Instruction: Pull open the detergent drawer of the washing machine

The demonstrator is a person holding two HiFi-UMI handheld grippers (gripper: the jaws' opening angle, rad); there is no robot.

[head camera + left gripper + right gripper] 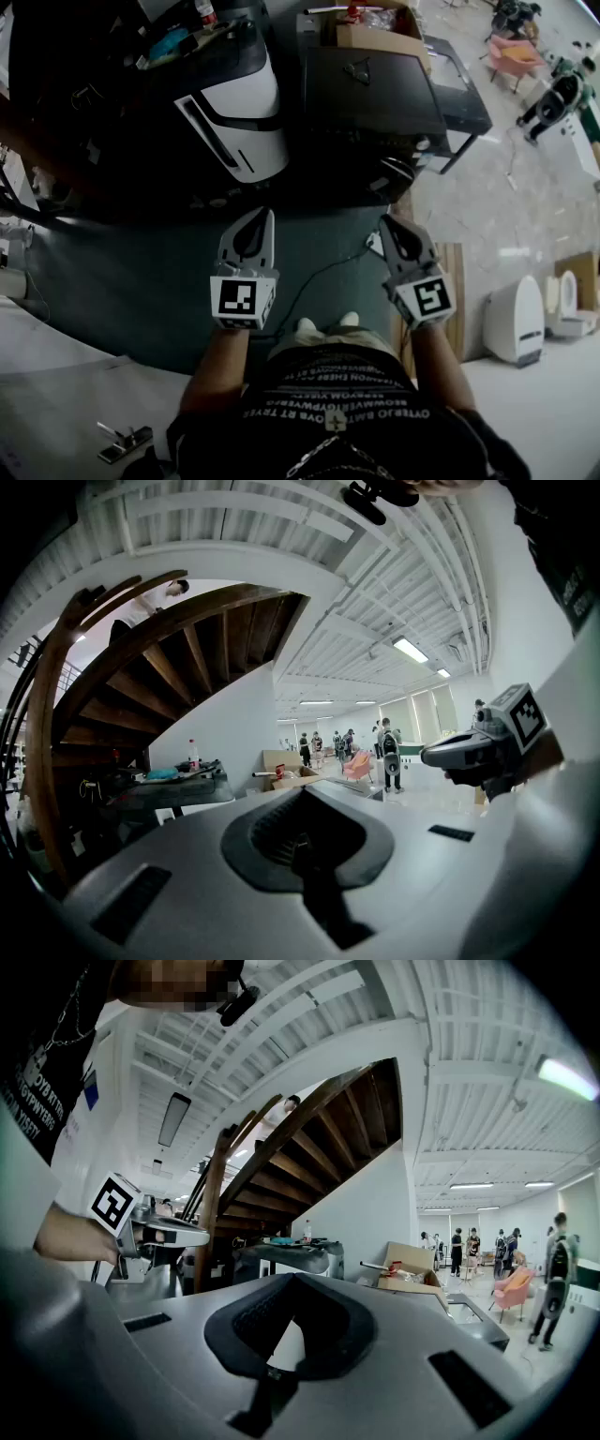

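Both grippers are held side by side in front of the person, pointing out across the room. The left gripper (265,216) has its tongs pressed together with nothing between them. The right gripper (387,221) looks the same, tips meeting and empty. Ahead of them and well apart stands a dark, box-shaped washing machine (370,94) (seen only from above, so its detergent drawer cannot be picked out). A white-and-black appliance (239,117) lies just left of it, and an open cardboard box (380,36) sits behind.
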